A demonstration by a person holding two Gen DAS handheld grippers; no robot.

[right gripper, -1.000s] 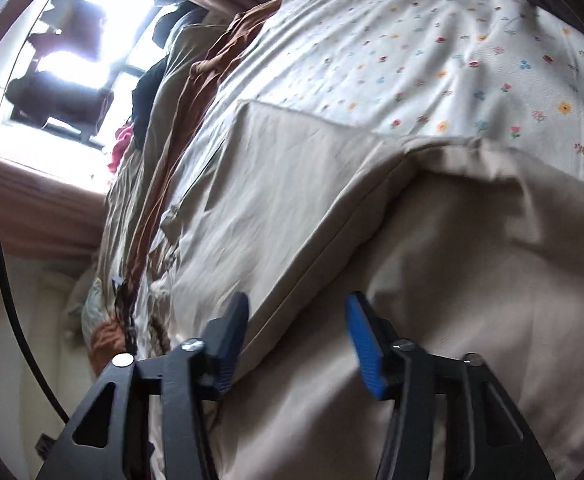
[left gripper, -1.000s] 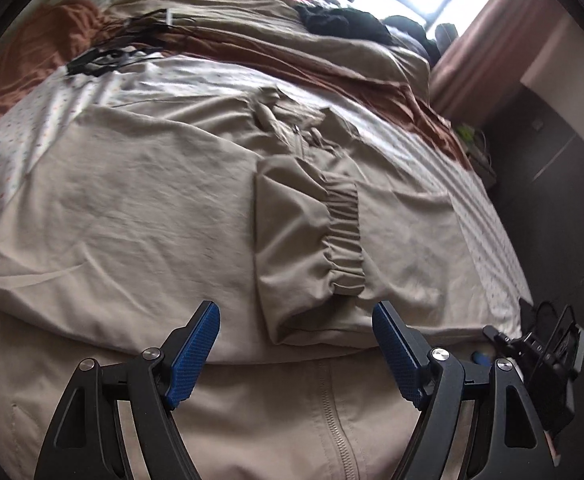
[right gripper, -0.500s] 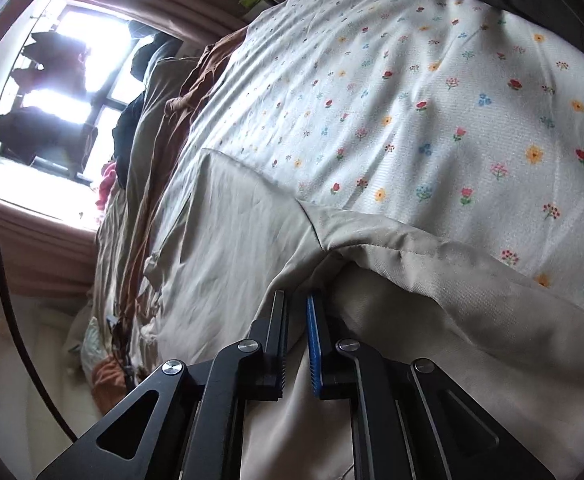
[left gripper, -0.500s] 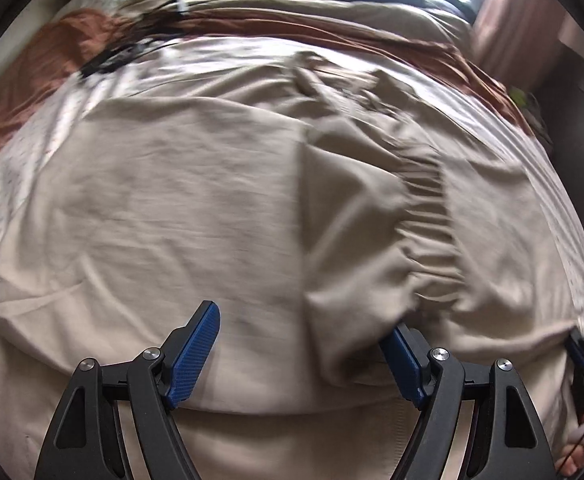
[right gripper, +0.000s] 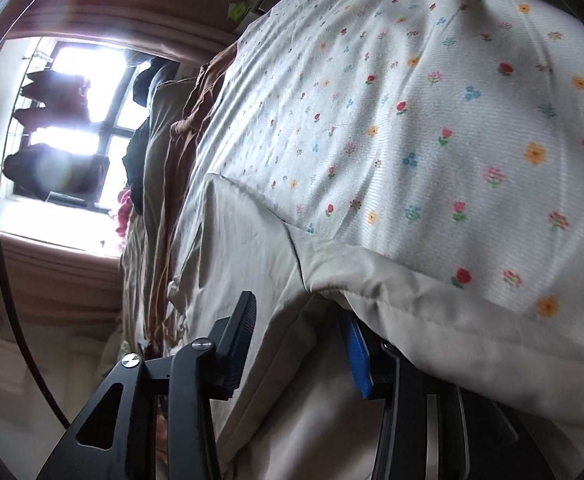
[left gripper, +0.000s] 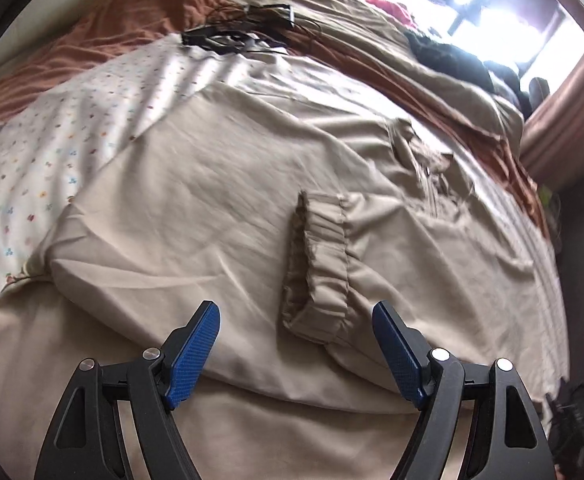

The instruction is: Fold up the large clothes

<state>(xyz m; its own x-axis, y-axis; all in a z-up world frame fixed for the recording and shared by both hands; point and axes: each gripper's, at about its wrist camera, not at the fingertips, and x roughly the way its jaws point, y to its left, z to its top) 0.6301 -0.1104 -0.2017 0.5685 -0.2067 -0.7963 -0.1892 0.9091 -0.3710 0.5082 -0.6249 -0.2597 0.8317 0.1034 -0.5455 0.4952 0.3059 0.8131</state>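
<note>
Jacket [left gripper: 220,216] beneath down-tilted left tool [left gripper: 296,344]

Bed: covered by a white floral sheet [left gripper: 40,152], bare at the left of the left wrist view.
Jacket [left gripper: 220,208]: beige, spread flat on the sheet; one sleeve folded across it, elastic cuff [left gripper: 316,264] on top.
Blanket [left gripper: 132,28]: rust-brown, rumpled along the bed's far side.
Cables [left gripper: 244,32]: black, tangled at the blanket's edge.
Dark clothes [left gripper: 448,56]: piled near the window.
</note>
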